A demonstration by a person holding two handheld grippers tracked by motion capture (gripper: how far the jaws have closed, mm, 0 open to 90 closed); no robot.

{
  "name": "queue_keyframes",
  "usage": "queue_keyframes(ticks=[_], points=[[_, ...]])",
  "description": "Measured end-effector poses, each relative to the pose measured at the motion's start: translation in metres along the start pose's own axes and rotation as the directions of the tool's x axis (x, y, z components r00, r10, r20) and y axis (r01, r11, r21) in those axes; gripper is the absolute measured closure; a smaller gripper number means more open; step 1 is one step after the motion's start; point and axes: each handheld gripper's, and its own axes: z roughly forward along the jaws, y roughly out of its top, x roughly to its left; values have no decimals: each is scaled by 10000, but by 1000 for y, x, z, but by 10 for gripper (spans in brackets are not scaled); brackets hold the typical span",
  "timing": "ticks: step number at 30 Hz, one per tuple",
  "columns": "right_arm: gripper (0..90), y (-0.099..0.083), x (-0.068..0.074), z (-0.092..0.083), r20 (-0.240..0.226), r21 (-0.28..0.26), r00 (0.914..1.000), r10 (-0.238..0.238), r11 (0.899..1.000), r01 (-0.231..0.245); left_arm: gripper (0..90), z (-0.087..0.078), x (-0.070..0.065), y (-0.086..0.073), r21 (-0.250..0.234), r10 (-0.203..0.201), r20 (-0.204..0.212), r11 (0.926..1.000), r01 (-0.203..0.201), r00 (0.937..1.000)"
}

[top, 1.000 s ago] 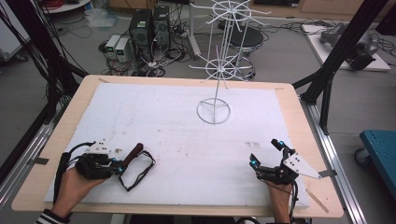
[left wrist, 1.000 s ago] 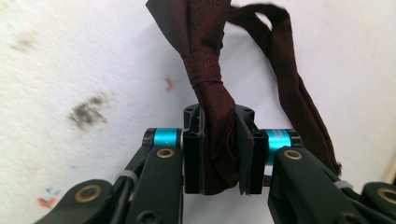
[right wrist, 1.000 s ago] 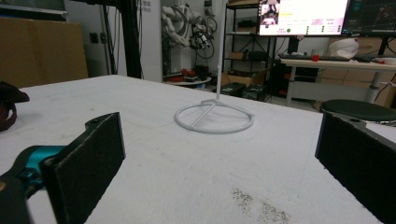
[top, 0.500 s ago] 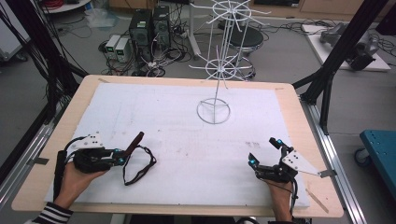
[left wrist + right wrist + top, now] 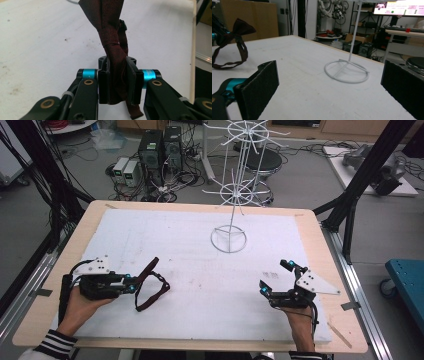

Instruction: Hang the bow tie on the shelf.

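While the left gripper point(image 5: 131, 285) is clamped on a dark red bow tie point(image 5: 150, 290) at the lower left of the high view, its strap loop is draped onto the white table cover point(image 5: 175, 245). At lower right, the right gripper point(image 5: 276, 277) is held wide open, nothing between its pads.

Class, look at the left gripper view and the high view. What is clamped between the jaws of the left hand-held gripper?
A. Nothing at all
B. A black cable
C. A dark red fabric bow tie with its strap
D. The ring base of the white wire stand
C: the left hand-held gripper has its jaws pressed on the dark red fabric bow tie, whose strap loop hangs beside it in the high view.
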Motion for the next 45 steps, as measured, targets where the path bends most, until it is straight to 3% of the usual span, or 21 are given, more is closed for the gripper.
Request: queue_keyframes(ticks=[6,11,15,19,28,31,32,33,35,36,41,45], points=[[7,18,4,11,-794,190,9967,-171,9996,186,749,2,-2,12,-296,606,311,9978,-597,9977],[7,29,7,21,-1291,331,9915,-185,9992,230,749,6,-3,18,-447,781,492,9961,-759,9957],[7,36,8,29,-1684,409,9856,-154,9989,226,749,12,-2,23,-655,1015,865,9932,-960,9911],[7,43,11,39,-2422,706,9702,-83,9972,261,749,20,0,28,-735,1304,1264,9898,-1218,9834],[8,54,14,56,-3226,843,9464,-141,9955,436,750,32,-1,45,-881,1809,1840,9820,-1670,9661],[8,60,17,62,-3595,957,9330,-184,9938,565,751,36,-2,49,-1016,1863,2007,9804,-1687,9618],[8,60,17,62,-3595,957,9330,-184,9938,565,750,36,-2,49,-1016,1863,2007,9804,-1687,9618],[8,64,18,65,-3794,1022,9250,-200,9927,634,750,39,-3,52,-1078,1953,2153,9786,-1755,9568],[8,67,19,69,-3920,1005,9197,-222,9927,668,750,40,-3,53,-1084,1938,2175,9788,-1736,9566],[8,69,20,71,-3980,1026,9172,-199,9925,661,750,43,-4,57,-1151,2019,2313,9770,-1793,9517],[27,79,24,80,-4400,970,8975,-310,9919,818,750,48,-6,63,-1233,2068,2474,9757,-1810,9466],[28,84,27,86,-4584,1003,8876,-454,9897,1025,751,56,-8,69,-1340,2131,2677,9740,-1827,9396]])
